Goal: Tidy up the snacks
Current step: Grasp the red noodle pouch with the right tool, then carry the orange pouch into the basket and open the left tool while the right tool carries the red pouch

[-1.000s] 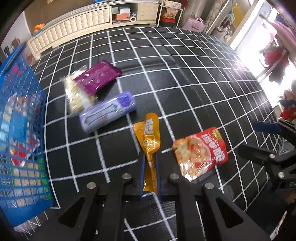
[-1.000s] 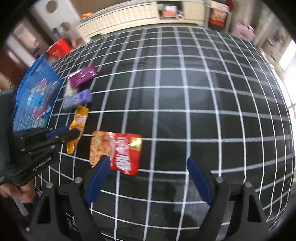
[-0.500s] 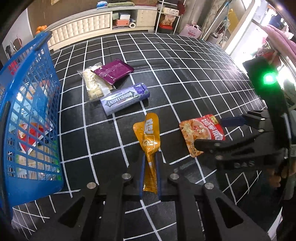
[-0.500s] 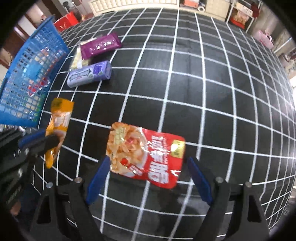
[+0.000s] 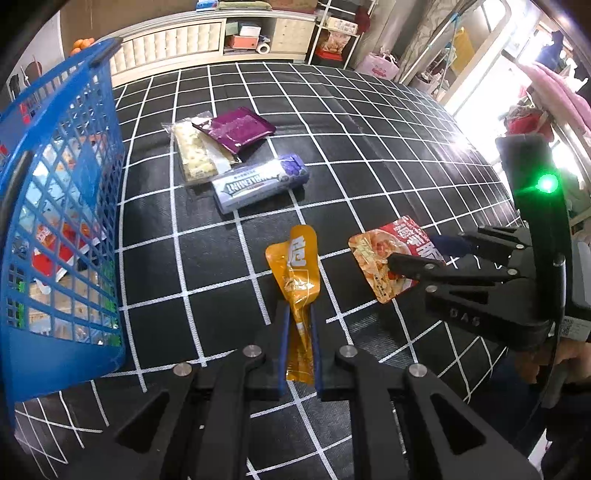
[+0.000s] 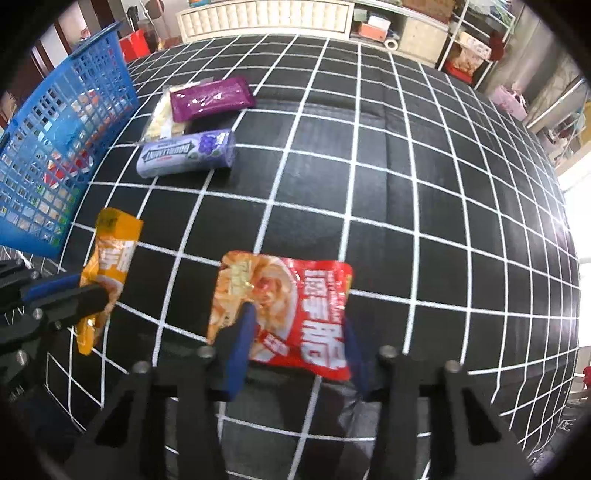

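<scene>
My left gripper (image 5: 298,325) is shut on an orange snack pouch (image 5: 297,269), which hangs above the black checked cloth; the pouch also shows in the right wrist view (image 6: 110,266). My right gripper (image 6: 295,332) has its fingers on either side of a red noodle packet (image 6: 291,306), closing on its near edge; the packet also shows in the left wrist view (image 5: 384,266). A purple gum pack (image 5: 258,182), a purple wrapper (image 5: 236,127) and a clear bag of pale snacks (image 5: 194,155) lie further back.
A blue mesh basket (image 5: 62,206) holding several snack packs stands at the left; it also shows in the right wrist view (image 6: 55,147). White cabinets and shelves (image 5: 207,33) line the far edge. Black checked cloth (image 6: 424,184) stretches to the right.
My right gripper has moved onto the red packet and its fingers have narrowed around it. My left gripper has lifted slightly, still holding the orange pouch.
</scene>
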Tool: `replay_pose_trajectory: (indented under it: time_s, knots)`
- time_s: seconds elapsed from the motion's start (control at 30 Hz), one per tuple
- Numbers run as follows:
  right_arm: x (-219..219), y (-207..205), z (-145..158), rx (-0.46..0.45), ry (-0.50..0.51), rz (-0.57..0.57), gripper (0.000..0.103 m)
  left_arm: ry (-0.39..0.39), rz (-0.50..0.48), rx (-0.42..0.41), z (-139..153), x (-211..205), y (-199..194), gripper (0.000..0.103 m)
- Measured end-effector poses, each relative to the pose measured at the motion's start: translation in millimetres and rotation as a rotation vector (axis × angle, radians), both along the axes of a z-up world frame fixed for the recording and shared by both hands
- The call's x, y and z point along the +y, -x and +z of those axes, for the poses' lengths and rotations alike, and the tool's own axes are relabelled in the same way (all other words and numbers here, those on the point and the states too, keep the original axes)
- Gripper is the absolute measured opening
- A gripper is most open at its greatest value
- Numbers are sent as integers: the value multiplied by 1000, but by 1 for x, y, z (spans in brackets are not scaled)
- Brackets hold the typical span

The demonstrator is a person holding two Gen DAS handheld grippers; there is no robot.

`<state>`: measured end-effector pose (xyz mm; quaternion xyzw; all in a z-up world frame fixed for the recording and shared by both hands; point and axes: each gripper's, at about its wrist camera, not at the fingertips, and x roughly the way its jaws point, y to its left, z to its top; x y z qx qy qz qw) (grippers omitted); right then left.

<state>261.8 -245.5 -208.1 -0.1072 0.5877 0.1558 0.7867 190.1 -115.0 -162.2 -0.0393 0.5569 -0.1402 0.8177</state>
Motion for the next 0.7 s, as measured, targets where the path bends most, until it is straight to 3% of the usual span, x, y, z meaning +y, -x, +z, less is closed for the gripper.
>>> replay_pose_trajectory:
  time_s: [0.17, 0.33, 0.53, 0.7]
  knots:
    - [-5, 8, 1, 12, -64, 5, 35, -6, -13, -19, 4, 1, 1, 9]
    - [-26, 11, 22, -3, -134, -26, 23, 3, -16, -45, 18, 4, 7, 9]
    - [-25, 20, 55, -61, -146, -13, 16, 22, -22, -93, 40, 8, 12, 9]
    - [-16, 29, 103, -142, -176, 9, 15, 48, -28, -146, 74, 19, 18, 9]
